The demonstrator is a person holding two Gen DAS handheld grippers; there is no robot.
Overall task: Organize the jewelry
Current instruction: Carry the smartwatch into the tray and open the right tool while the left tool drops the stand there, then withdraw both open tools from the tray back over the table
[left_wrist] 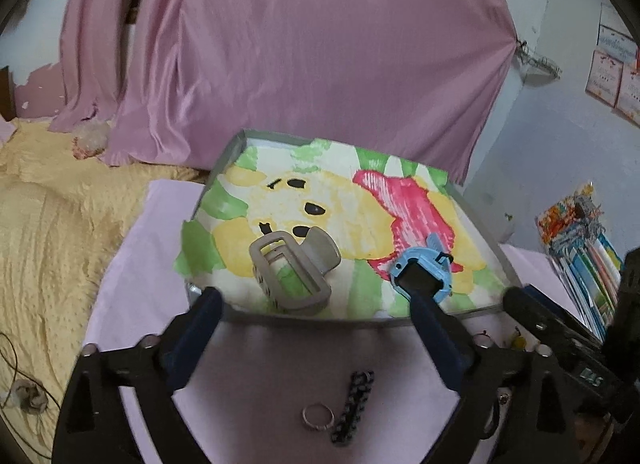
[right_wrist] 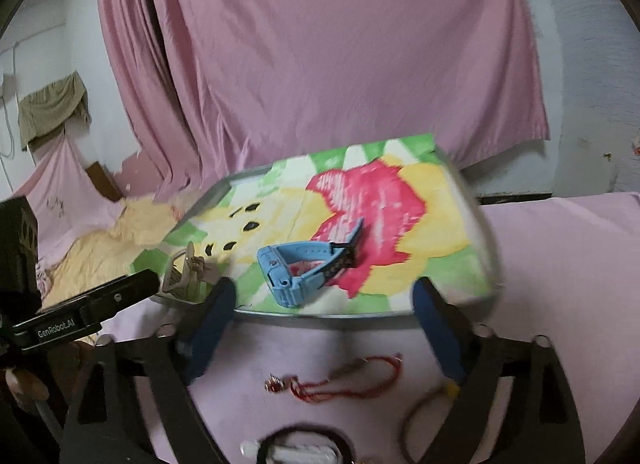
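Jewelry is split between two places: a blue watch [right_wrist: 306,270] and a beige hair claw [left_wrist: 292,272] lie in the tray [left_wrist: 492,252] on its painted paper lining, while a ring [left_wrist: 318,416] and a dark chain bracelet [left_wrist: 354,408] wait on the pink-covered desk [left_wrist: 132,264] just before it, as does a red cord necklace [right_wrist: 344,382].

Both the left gripper [left_wrist: 316,298] and the right gripper [right_wrist: 324,294] stand open and empty, fingers near the tray's front rim.

Risk, I'd say: the ring is thin and flat on soft cloth, so it could skid away from closing fingers; the cord may snag or trail. The raised rim stands between the loose pieces and the tray.
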